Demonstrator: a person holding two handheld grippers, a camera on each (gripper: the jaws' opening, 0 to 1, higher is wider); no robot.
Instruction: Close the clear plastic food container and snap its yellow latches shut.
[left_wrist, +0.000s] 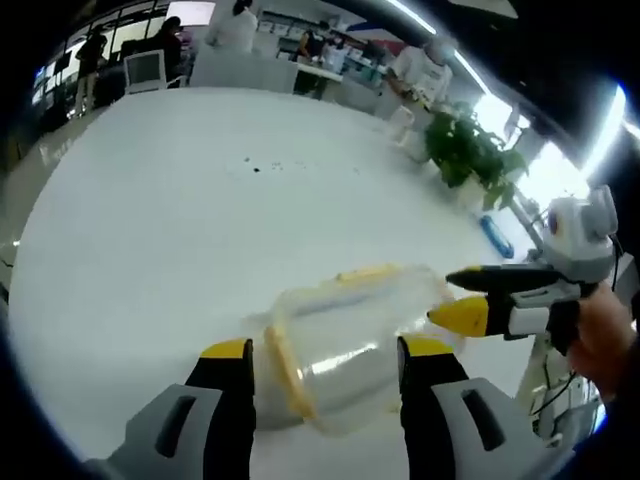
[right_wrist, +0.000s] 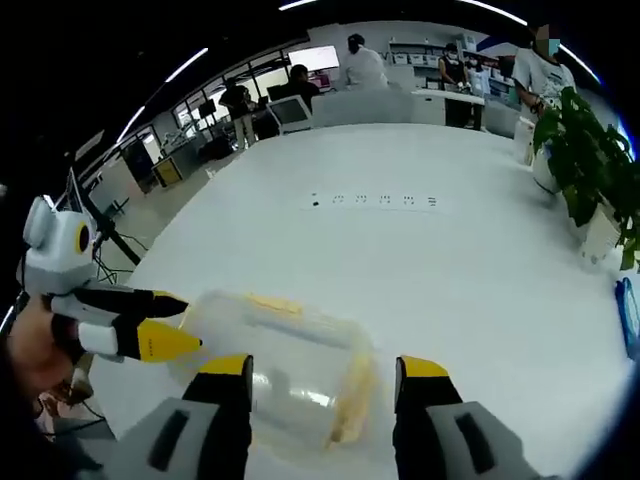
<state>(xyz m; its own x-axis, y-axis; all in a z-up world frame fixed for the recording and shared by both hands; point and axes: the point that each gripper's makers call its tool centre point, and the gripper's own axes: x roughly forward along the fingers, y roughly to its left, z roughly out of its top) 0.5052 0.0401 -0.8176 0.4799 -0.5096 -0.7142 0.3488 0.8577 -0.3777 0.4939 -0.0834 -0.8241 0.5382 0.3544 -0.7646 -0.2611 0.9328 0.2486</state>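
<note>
The clear container (left_wrist: 345, 345) is seen lying on the white table (left_wrist: 180, 230), between the spread jaws of the left gripper (left_wrist: 328, 352). The right gripper (right_wrist: 322, 368) is likewise held open around it, with yellow latches (right_wrist: 352, 405) visible.

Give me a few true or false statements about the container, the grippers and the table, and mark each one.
1. The clear plastic container sits on a white table. True.
2. The left gripper has its jaws shut tight on a latch. False: its jaws stand apart, one on each side of the container.
3. The right gripper reaches the container from the right in the left gripper view. True.
4. The container's latches are blue. False: the latch is yellow.
5. A potted plant stands near the table's edge. True.
6. The container is full of food. False: it looks empty.
</note>
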